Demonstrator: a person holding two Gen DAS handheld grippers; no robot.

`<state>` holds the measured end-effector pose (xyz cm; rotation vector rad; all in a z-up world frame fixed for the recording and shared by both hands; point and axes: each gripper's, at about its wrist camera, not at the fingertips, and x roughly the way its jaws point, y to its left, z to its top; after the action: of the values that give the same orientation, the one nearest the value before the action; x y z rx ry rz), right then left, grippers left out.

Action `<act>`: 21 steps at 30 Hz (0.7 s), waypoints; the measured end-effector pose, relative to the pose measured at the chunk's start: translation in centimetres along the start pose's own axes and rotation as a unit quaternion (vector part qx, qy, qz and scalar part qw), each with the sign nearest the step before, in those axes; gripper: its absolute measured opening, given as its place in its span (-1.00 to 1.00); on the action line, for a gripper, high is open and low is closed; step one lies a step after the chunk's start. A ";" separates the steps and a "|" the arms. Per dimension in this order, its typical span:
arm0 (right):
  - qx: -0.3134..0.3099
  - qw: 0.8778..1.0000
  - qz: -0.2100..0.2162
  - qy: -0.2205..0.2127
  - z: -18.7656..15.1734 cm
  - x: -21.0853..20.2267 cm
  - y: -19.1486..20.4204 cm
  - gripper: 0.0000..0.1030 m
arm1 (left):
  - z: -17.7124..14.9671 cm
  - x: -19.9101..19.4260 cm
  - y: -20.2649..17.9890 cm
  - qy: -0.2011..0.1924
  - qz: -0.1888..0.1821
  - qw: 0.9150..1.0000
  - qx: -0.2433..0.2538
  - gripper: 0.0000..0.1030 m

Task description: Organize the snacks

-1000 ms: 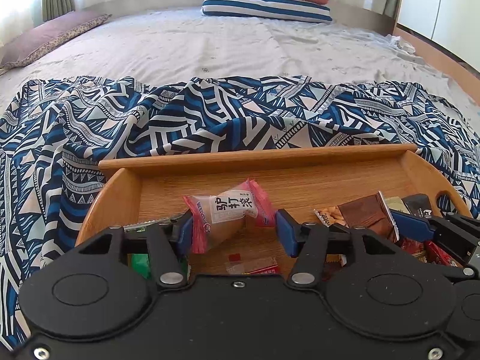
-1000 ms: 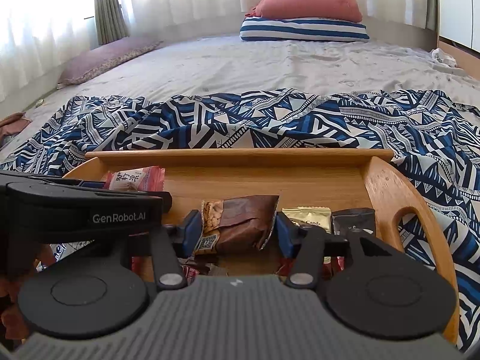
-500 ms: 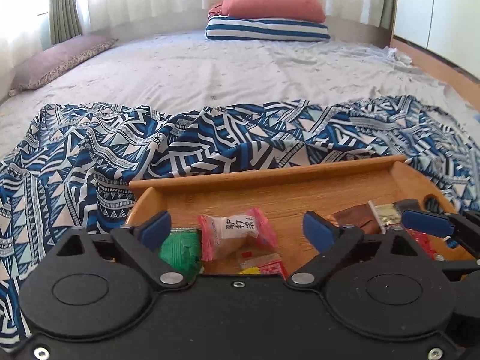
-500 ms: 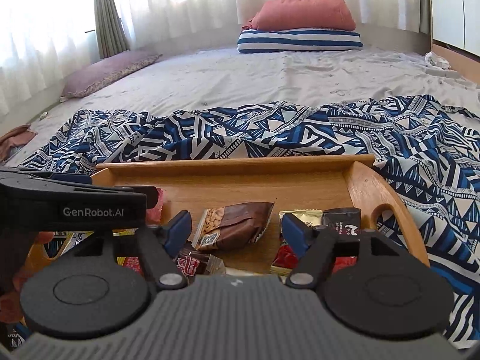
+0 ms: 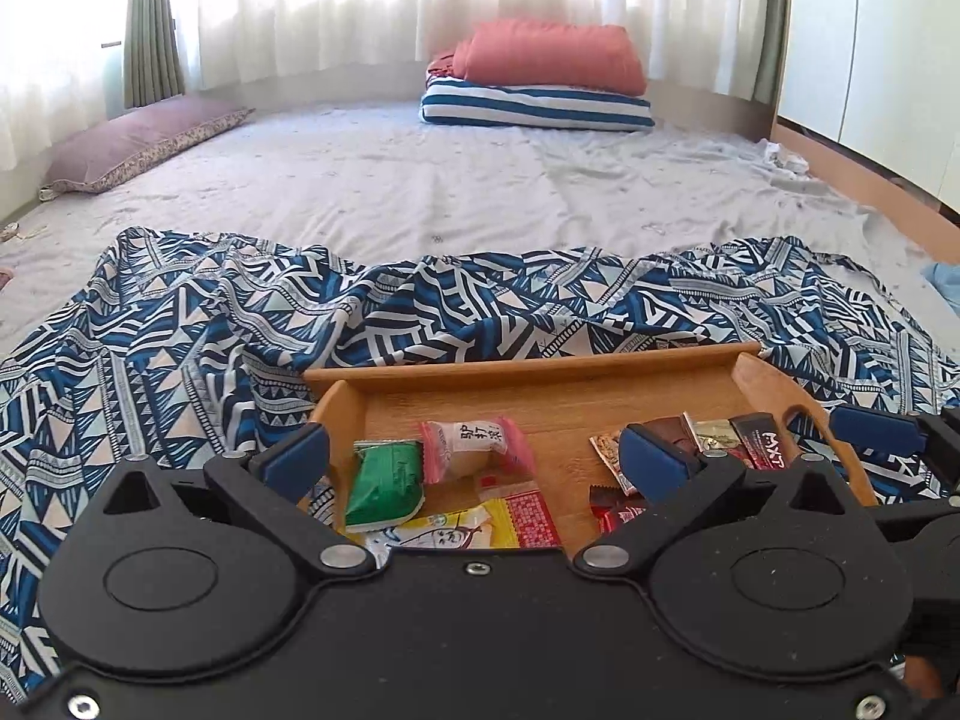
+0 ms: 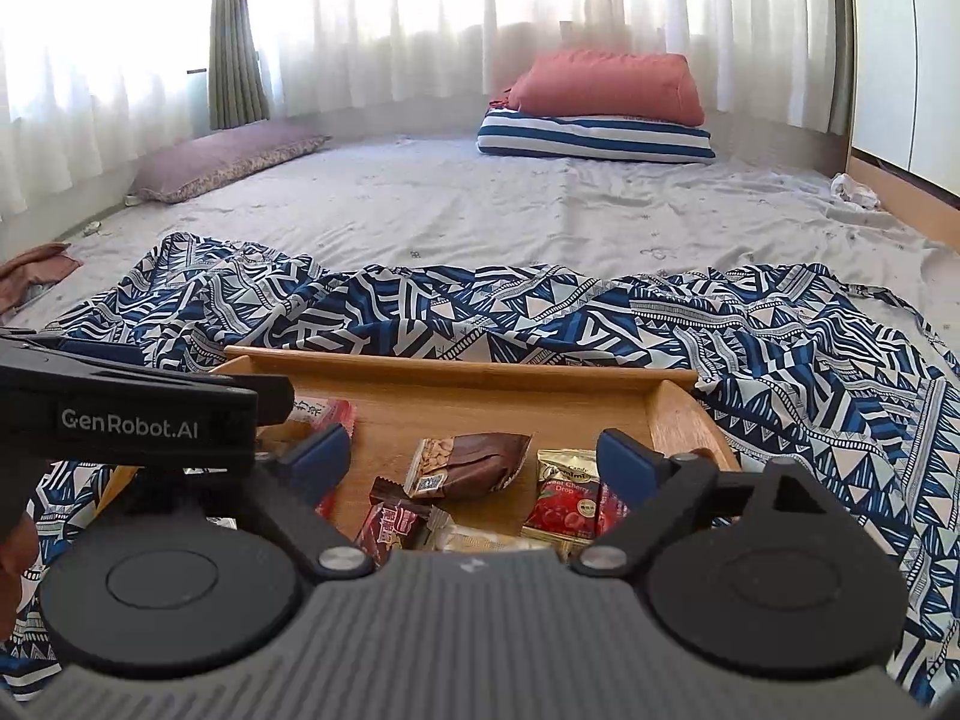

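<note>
With both the left gripper (image 5: 474, 450) and the right gripper (image 6: 474, 459) having just been opening and left empty, the light, crinkly, probably slippery snacks (image 5: 474, 441) lying lower centre in the wooden tray (image 5: 528, 363) are best being pinched across their sealed ends

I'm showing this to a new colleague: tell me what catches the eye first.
A wooden tray of bright snack packets sits on a blue patterned cloth spread over the bed. A green packet and a pink one lie between the open left gripper. A red pillow is stacked at the far end.
</note>
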<state>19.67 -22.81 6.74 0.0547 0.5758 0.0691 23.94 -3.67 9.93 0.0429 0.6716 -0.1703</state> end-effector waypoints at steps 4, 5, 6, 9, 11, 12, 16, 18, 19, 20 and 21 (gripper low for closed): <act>0.007 1.000 -0.001 -0.009 0.0 -1.5 -0.2 0.96 | -0.2 -1.5 0.7 -0.002 0.006 1.000 -0.007 0.99; 0.008 1.000 -0.001 -0.010 0.0 -1.8 -0.3 0.98 | -0.3 -1.9 0.9 -0.004 0.007 1.000 -0.009 0.99; 0.010 1.000 -0.001 -0.012 0.0 -2.2 -0.4 0.98 | -0.4 -2.3 1.0 -0.006 0.008 1.000 -0.010 0.99; 0.012 1.000 -0.004 -0.016 -0.2 -3.2 -0.5 1.00 | -0.6 -3.6 1.2 -0.010 0.012 1.000 -0.005 0.99; 0.014 1.000 -0.007 -0.020 -0.4 -3.9 -0.5 1.00 | -0.9 -4.4 1.2 -0.010 0.015 1.000 0.000 0.99; 0.016 1.000 -0.007 -0.021 -0.5 -4.2 -0.5 1.00 | -1.0 -4.8 1.2 -0.010 0.014 1.000 0.001 0.99; 0.021 0.999 -0.010 -0.024 -0.9 -5.5 -0.6 1.00 | -1.8 -6.5 1.2 -0.014 0.010 1.000 0.003 0.99; 0.022 0.999 -0.012 -0.026 -1.1 -6.1 -0.6 1.00 | -2.2 -7.3 1.1 -0.013 0.010 1.000 0.003 0.99; 0.022 0.999 -0.014 -0.027 -1.3 -6.5 -0.5 1.00 | -2.5 -7.7 1.1 -0.013 0.010 1.000 0.003 0.99; 0.024 0.999 -0.014 -0.029 -1.4 -6.8 -0.6 1.00 | -2.8 -8.1 1.1 -0.014 0.010 1.000 0.004 0.99; 0.026 0.999 -0.014 -0.030 -1.6 -7.1 -0.6 1.00 | -3.2 -8.5 1.1 -0.016 0.010 1.000 0.005 0.99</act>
<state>12.90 -23.96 9.24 0.0990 0.5180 0.0251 15.61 -1.10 12.72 0.0568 0.6389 -0.1550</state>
